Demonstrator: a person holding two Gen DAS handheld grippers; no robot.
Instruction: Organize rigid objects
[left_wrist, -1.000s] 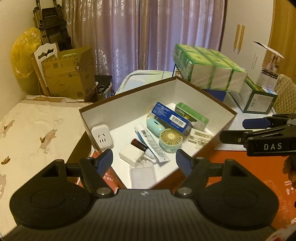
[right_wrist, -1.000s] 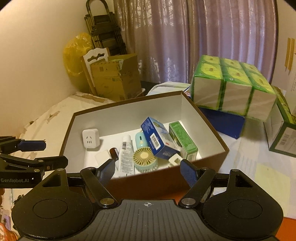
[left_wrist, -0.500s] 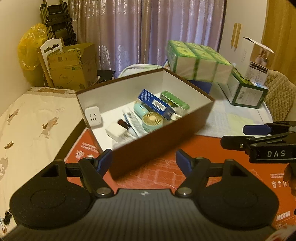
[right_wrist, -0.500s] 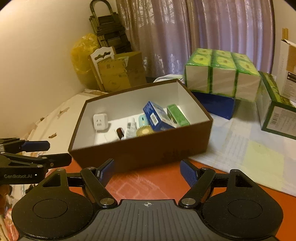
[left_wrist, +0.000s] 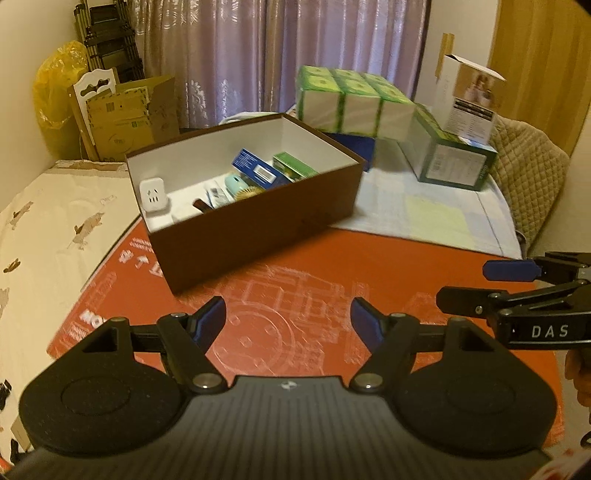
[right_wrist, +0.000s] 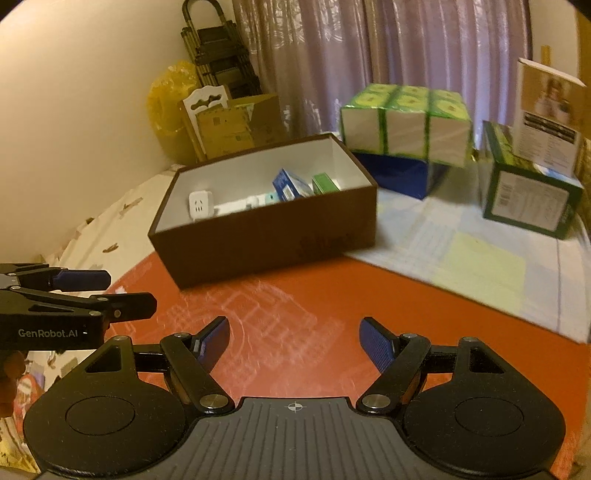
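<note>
Both handheld grippers pull back from the brown cardboard box (left_wrist: 258, 221), which a second ago filled the view beneath them and now sits well ahead at the far edge of the orange mat (left_wrist: 332, 280). The left gripper (left_wrist: 288, 317) and right gripper (right_wrist: 293, 338) hang side by side over bare mat, jaws spread wide, nothing between them. Inside the box lie a white plug adapter (left_wrist: 153, 194) by the left wall, a blue carton (left_wrist: 255, 170), a green carton (left_wrist: 293, 168), a mint fan (left_wrist: 238, 184) and a dark-capped tube, partly hidden. With nothing loose on the mat, the sorting looks finished, and the retreat reads as a wrap-up.
</note>
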